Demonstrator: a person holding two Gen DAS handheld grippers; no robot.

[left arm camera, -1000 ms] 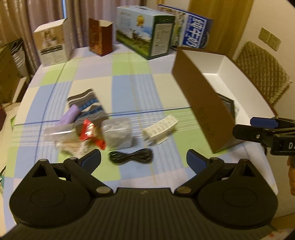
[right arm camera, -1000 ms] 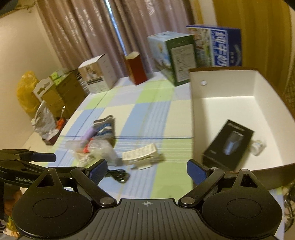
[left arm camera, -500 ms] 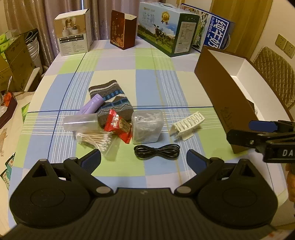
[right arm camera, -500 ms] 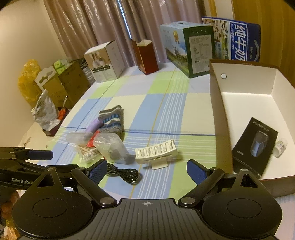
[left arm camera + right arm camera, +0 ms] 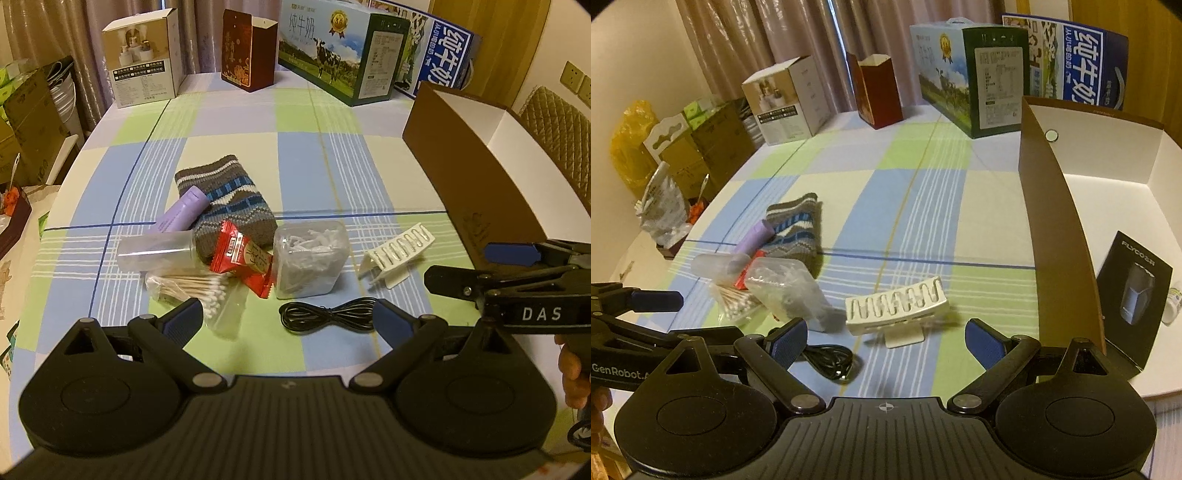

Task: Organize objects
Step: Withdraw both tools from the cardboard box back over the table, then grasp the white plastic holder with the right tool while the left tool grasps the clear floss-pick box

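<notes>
Small items lie on the checked tablecloth: a knitted sock, a purple tube, a clear bottle, cotton swabs, a red packet, a clear tub, a white clip rack and a black cable. My left gripper is open and empty just above the cable. My right gripper is open and empty, near the white rack. The brown box at the right holds a black shaver pack.
Cartons stand along the far table edge: a white box, a dark red box, a green milk carton and a blue one. A padded chair stands right of the brown box. Clutter sits left of the table.
Both grippers have swung left and lower toward the pile of small items. The cable and rack now lie closer in front of them. Both stay open.
</notes>
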